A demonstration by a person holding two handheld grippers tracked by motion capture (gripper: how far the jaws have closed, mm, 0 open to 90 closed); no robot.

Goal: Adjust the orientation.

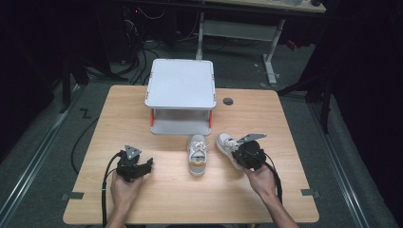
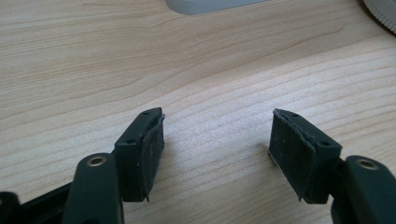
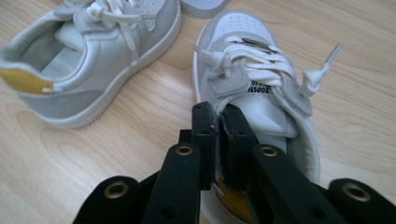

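High view: the right gripper (image 1: pixel 243 151) grips the heel of the grey-and-white child's sneaker (image 1: pixel 226 145) on the wooden worktop (image 1: pixel 166 199), beside its twin sneaker (image 1: pixel 197 154).

Left gripper view: jaws spread, holding nothing.

Right gripper view: jaws clenched on the heel collar; so thin a pinch could slip.

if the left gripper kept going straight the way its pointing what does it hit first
Probably the grey shelf unit. The left gripper has open jaws over bare table, with nothing between it and the shelf's base ahead. Depth is hard to judge, and it may slide onto the tabletop first.
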